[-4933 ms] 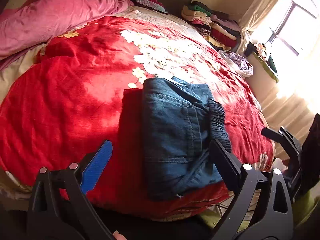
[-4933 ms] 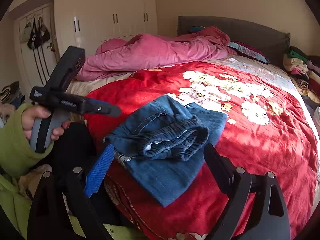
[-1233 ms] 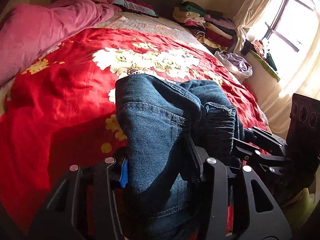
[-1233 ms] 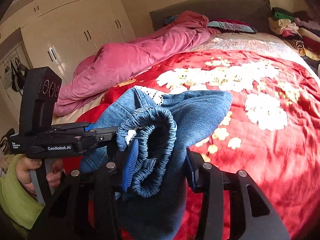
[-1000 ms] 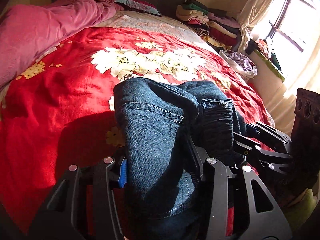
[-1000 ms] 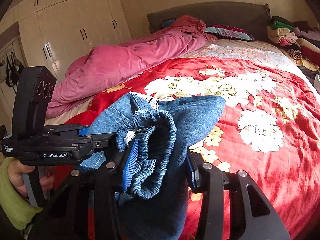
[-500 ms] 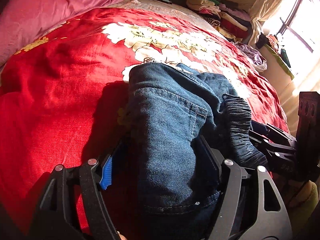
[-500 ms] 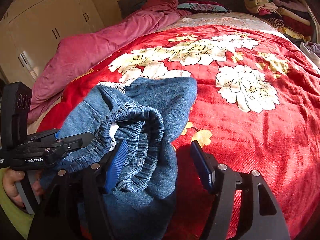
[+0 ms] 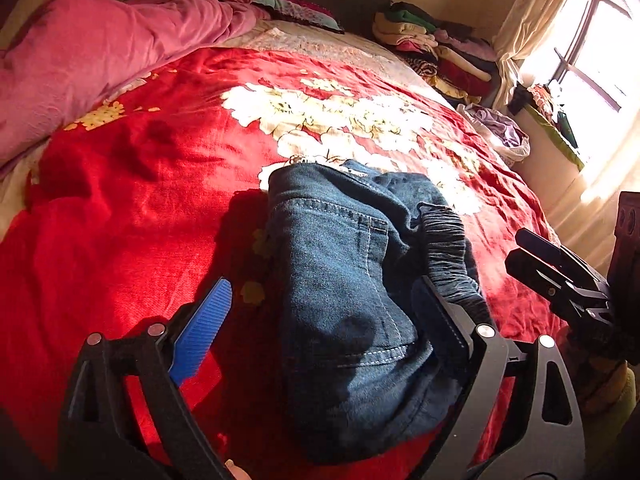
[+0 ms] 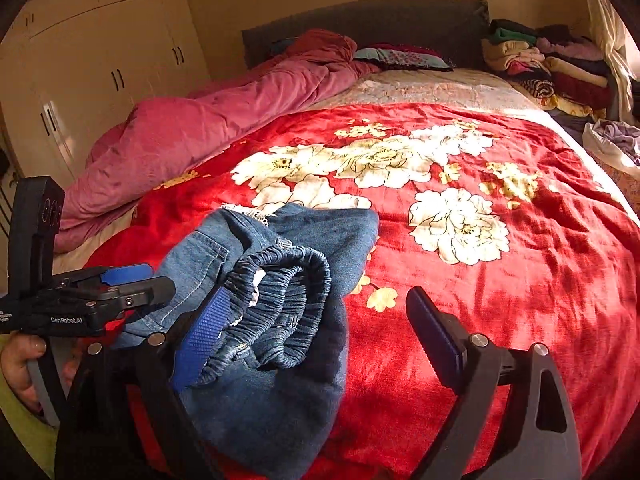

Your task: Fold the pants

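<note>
Spreading across the whole bed (image 10: 540, 280), a red blanket (image 9: 120, 220) with white flowers carries the folded blue jeans (image 9: 352, 280) near its close edge, elastic waistband (image 10: 288, 304) bunched on top. The left tongs (image 9: 324, 312) have just been opening and now stand spread around the bundle, pads clear of the denim. The right tongs (image 10: 316, 320) have likewise just opened and stand wide, with the waistband lying loose between the fingers.
</note>
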